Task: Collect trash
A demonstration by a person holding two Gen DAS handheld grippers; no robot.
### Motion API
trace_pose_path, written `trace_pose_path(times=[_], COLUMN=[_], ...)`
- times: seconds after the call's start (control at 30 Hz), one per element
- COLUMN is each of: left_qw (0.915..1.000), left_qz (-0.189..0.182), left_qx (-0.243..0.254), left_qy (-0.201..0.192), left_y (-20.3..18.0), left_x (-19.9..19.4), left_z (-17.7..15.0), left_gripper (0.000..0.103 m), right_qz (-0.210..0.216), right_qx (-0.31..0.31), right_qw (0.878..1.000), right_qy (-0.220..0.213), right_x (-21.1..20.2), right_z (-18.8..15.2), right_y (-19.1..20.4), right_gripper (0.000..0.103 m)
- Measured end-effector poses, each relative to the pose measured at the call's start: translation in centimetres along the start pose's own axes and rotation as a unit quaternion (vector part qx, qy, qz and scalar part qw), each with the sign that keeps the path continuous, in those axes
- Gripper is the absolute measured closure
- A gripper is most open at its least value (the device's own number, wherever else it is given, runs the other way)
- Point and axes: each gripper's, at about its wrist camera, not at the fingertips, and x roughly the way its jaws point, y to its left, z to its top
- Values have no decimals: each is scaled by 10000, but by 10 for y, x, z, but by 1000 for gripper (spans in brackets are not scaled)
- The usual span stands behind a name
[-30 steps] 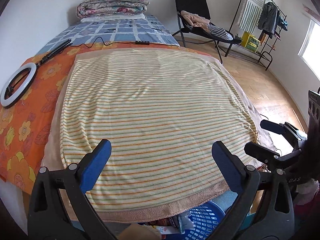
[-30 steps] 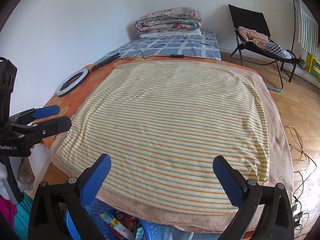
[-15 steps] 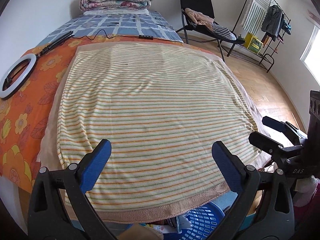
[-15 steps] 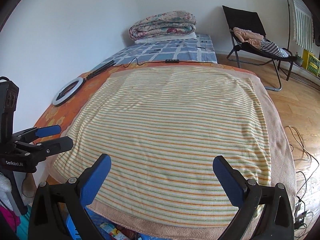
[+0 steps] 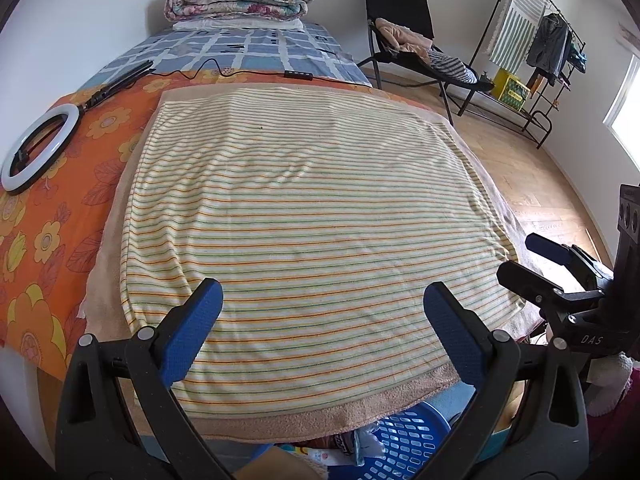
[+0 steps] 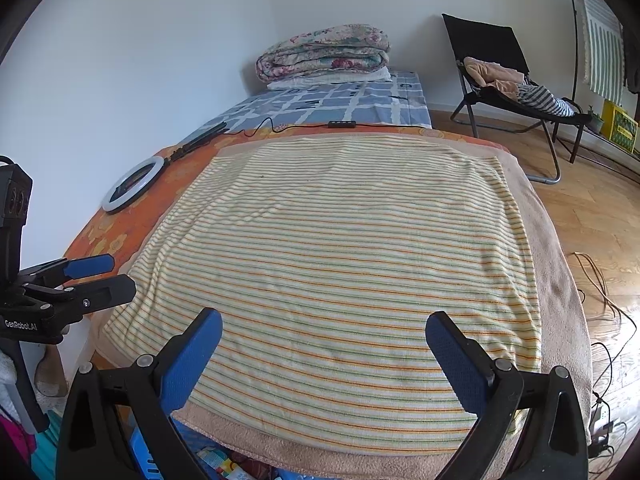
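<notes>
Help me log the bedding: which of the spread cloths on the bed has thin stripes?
The top cloth, cream with thin orange and green stripes. The plain tan towel under it, the orange flowered sheet and the blue checked sheet have none.

Bright, even daylight from a window [image 5: 624, 120] at right; sharp focus, strong fisheye bending, dark corners.

Blue basket [image 5: 404, 446] (wrappers [image 5: 352, 444] inside) below towel edge.
</notes>
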Motion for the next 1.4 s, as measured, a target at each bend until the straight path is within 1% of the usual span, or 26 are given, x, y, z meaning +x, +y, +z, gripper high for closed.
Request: trace_pose_path(times=[0.93, 1.4], left_qw=[10000, 9999], left_qz=[18, 73], left_qx=[-15, -29], left_qy=[8, -64], left_y=[3, 5], left_x=[1, -1], left_z=[0, 1], left_gripper=[1, 1], right_qz=[60, 45], right_qx=[161, 161], right_qw=[9998, 9998], right_qy=[63, 67], right_x=[3, 3], right_z=[-1, -1], right_y=[-5, -5], right_gripper=[0, 0])
